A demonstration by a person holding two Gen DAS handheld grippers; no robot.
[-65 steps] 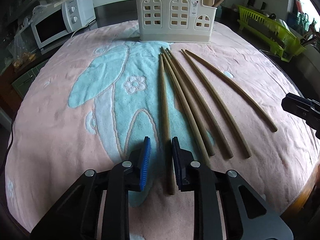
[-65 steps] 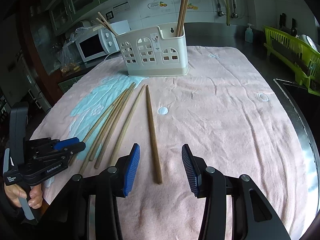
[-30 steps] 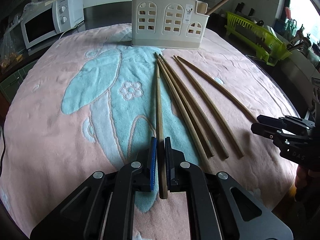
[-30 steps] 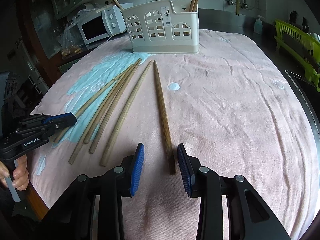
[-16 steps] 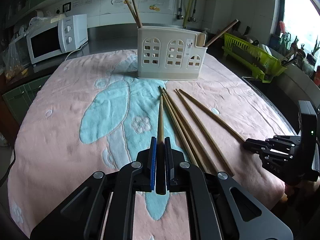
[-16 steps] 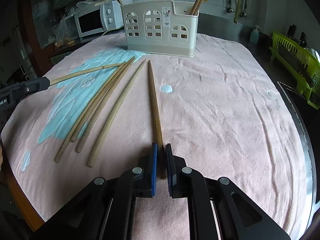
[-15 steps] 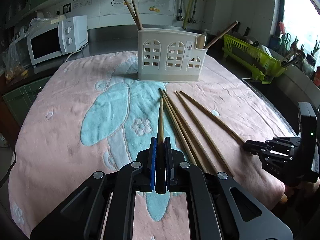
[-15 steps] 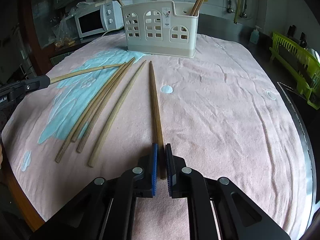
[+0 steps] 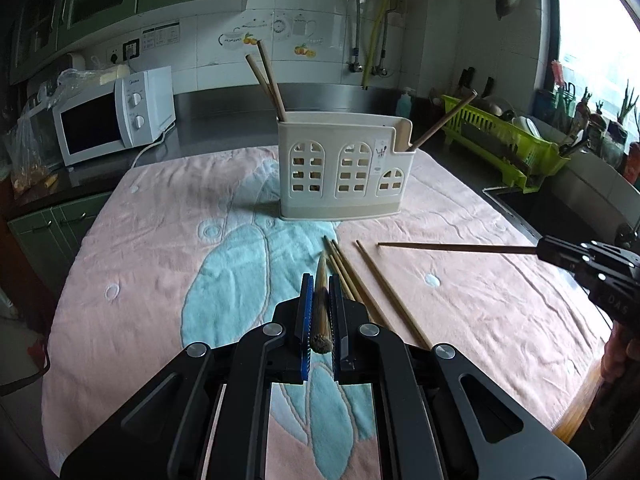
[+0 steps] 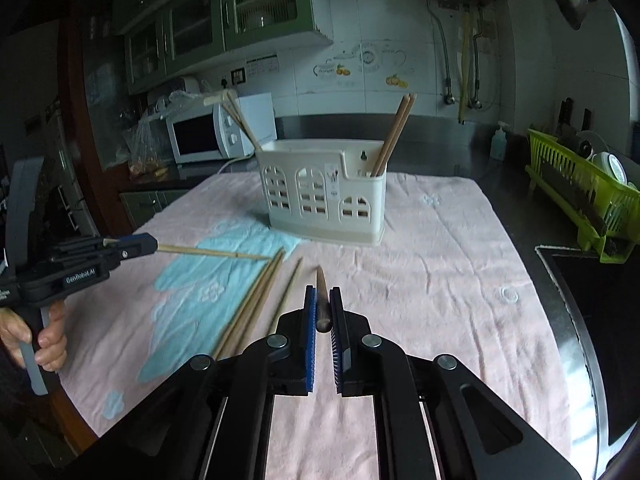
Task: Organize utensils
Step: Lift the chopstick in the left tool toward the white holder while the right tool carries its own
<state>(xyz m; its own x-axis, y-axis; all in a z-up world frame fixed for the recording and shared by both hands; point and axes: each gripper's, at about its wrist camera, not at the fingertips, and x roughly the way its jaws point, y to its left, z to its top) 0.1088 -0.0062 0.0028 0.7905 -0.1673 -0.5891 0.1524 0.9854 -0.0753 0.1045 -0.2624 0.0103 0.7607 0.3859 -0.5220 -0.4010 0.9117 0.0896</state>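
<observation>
My left gripper is shut on a light wooden chopstick, lifted off the towel and pointing toward the cream utensil holder. My right gripper is shut on a darker chopstick, also lifted; in the left wrist view this chopstick sticks out level from the right gripper. Three chopsticks lie on the towel between the grippers and the holder. The holder has chopsticks standing at both ends.
A pink and blue towel covers the counter. A white microwave stands at the back left. A green dish rack and a sink are on the right. The counter's front edge is near both grippers.
Both grippers, shut on their chopsticks half a second ago, have lifted them off the towel; the views now look level at the holder. Earlier, each gripper closed around its chopstick.
</observation>
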